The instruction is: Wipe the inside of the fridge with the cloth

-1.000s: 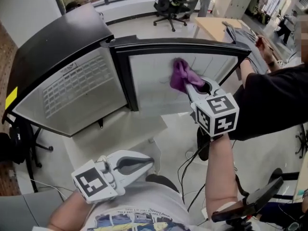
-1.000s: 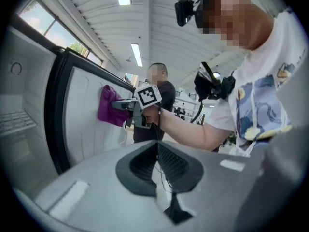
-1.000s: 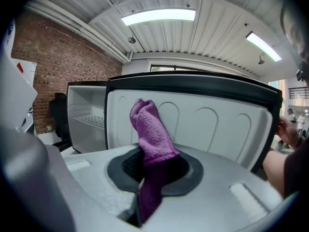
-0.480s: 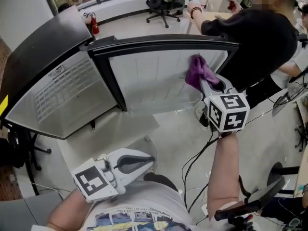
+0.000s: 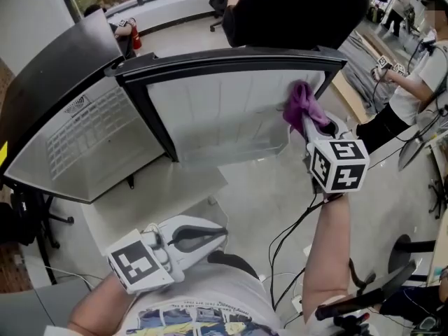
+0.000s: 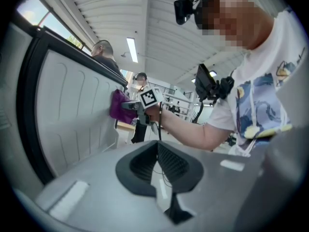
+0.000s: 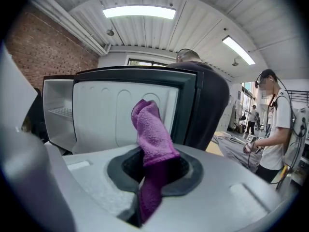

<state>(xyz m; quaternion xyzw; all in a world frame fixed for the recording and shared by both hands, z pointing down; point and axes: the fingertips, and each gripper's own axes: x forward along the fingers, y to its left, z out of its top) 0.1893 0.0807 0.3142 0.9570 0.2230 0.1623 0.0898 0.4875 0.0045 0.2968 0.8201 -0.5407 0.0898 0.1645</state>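
Note:
The fridge stands open, its cabinet with a wire shelf [image 5: 91,138] at left and its door [image 5: 224,110] swung out, white ribbed liner facing me. My right gripper [image 5: 308,121] is shut on the purple cloth [image 5: 301,103], which presses against the liner near its upper right edge. In the right gripper view the cloth [image 7: 152,129] stands up out of the jaws in front of the liner [image 7: 111,115]. The left gripper view shows the cloth [image 6: 118,105] against the door from the side. My left gripper [image 5: 220,233] hangs low by my torso, shut on nothing.
A person in black [image 5: 294,5] stands just behind the door. Another person in white [image 5: 413,96] is at the right. Cables [image 5: 287,236] trail on the floor below my right arm. A dark chair [image 5: 28,215] is at the left edge.
My right gripper has carried the cloth rightward across the door liner toward its right edge. The person in black has moved in behind the door. The left gripper has stayed put.

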